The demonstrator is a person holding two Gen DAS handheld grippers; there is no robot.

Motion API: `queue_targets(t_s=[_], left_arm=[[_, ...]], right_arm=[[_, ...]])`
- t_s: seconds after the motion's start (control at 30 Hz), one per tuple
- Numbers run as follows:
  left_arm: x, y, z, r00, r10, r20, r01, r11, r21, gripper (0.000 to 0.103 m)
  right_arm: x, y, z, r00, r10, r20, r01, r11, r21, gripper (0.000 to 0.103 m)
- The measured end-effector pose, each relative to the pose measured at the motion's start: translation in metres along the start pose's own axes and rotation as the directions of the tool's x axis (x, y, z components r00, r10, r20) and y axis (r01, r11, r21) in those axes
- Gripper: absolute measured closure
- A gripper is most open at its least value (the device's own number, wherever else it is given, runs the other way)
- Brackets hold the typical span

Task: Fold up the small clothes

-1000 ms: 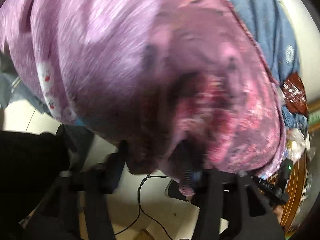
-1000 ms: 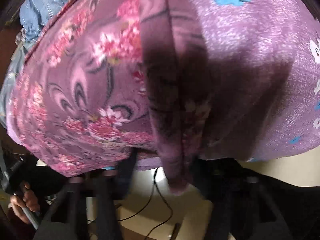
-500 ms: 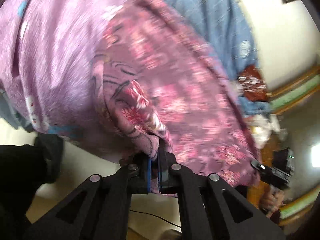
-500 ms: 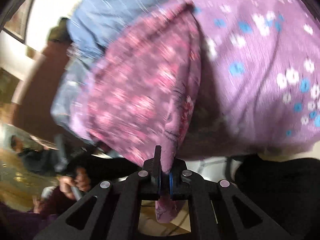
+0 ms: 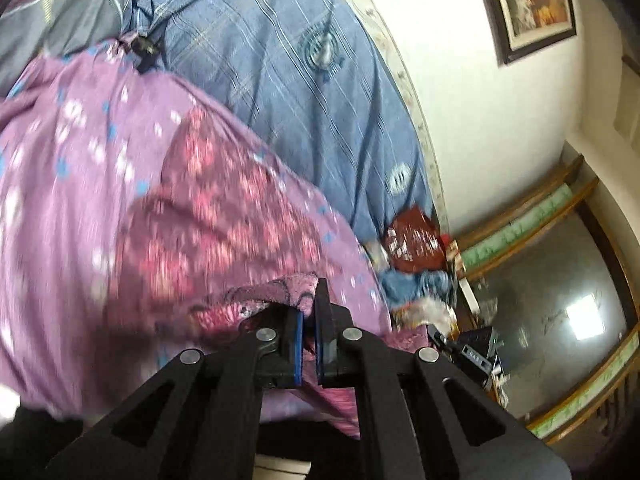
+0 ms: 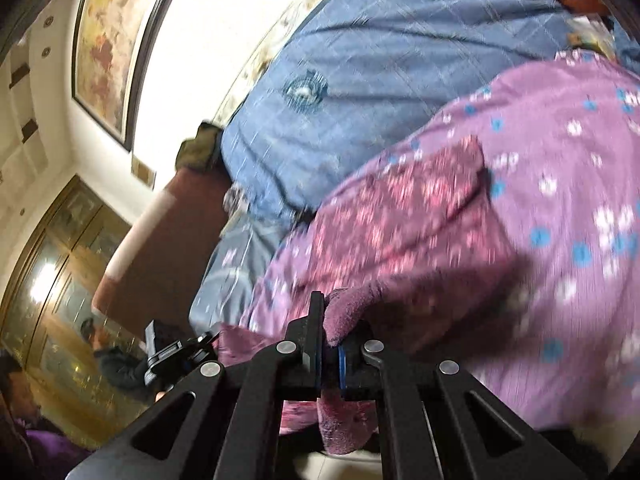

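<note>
A small dark-pink floral garment lies on a lilac sheet with white and blue flowers over a bed. My left gripper is shut on the garment's near edge, with fuzzy pink cloth pinched between the blue pads. In the right wrist view the same garment lies on the lilac sheet. My right gripper is shut on another near edge of it, and a fold of cloth hangs down between the fingers.
A blue quilted bedspread covers the bed behind. A red-brown packet and clutter lie at the bed's right end. A white wall with a framed picture is beyond. The other gripper shows at lower left in the right wrist view.
Both grippers closed on the garment's near edges and pulled back and up. The view swung from close cloth to the whole bed and the wall.
</note>
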State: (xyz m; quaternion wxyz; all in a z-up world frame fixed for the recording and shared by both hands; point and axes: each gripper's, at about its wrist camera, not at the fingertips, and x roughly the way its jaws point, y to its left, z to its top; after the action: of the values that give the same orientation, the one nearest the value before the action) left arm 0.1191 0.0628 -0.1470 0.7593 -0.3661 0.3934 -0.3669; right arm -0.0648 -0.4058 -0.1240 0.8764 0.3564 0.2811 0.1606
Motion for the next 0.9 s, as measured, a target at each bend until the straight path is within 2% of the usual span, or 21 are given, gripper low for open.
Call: queue_targets(t_s=[0.13,0.3,0.43,0.5,0.57,0.6,0.63,0.67,0.7,0.77,0.8,0.87,0.9], left_arm=[[0.033,0.019,0.049,0.999,0.015,0.035,-0.013,0.998,-0.068,0.101],[0.089,0.053,0.111,0.995,0.087,0.055,-0.078,0.987,-0.143,0.101],[0.141,0.071,0.150,0.989,0.139,0.042,-0.131,0.980,-0.150,0.101],[0.165,0.085,0.165,0.975,0.216,0.044,-0.207,0.967,-0.150,0.100],[0.173,0.105,0.167,0.960,0.272,0.069,-0.253,0.945,-0.208,0.099],[0.172,0.115,0.166,0.953,0.290,0.086,-0.263,0.934,-0.242,0.089],[0.169,0.123,0.164,0.947,0.305,0.102,-0.270,0.926,-0.263,0.083],[0.163,0.128,0.161,0.931,0.345,0.116,-0.302,0.910,-0.283,0.077],[0.158,0.128,0.161,0.920,0.371,0.123,-0.323,0.898,-0.298,0.077],[0.144,0.117,0.161,0.916,0.352,0.193,-0.290,0.912,-0.290,0.073],[0.139,0.102,0.159,0.909,0.352,0.221,-0.293,0.920,-0.259,0.063],[0.138,0.065,0.147,0.899,0.371,0.233,-0.342,0.927,-0.156,0.049],[0.142,0.050,0.138,0.895,0.386,0.224,-0.370,0.922,-0.111,0.048]], right_arm=[[0.036,-0.029,0.050,0.996,-0.053,0.068,0.048,0.997,0.067,0.099],[0.087,-0.086,0.109,0.985,-0.114,0.130,0.088,0.979,0.185,0.099],[0.138,-0.134,0.143,0.976,-0.157,0.152,0.112,0.957,0.267,0.099],[0.161,-0.157,0.153,0.973,-0.167,0.160,0.111,0.944,0.310,0.099],[0.181,-0.180,0.159,0.970,-0.188,0.154,0.124,0.927,0.355,0.091],[0.188,-0.190,0.158,0.969,-0.196,0.153,0.125,0.916,0.381,0.087],[0.195,-0.201,0.156,0.971,-0.191,0.144,0.118,0.906,0.407,0.068],[0.200,-0.210,0.155,0.973,-0.191,0.132,0.117,0.894,0.433,0.048],[0.203,-0.217,0.154,0.973,-0.198,0.119,0.123,0.880,0.459,0.047],[0.197,-0.215,0.156,0.972,-0.194,0.132,0.117,0.889,0.444,0.047],[0.191,-0.204,0.160,0.965,-0.215,0.153,0.141,0.909,0.392,0.047],[0.181,-0.181,0.163,0.945,-0.270,0.185,0.209,0.933,0.292,0.048],[0.178,-0.166,0.163,0.940,-0.284,0.192,0.239,0.944,0.226,0.050]])
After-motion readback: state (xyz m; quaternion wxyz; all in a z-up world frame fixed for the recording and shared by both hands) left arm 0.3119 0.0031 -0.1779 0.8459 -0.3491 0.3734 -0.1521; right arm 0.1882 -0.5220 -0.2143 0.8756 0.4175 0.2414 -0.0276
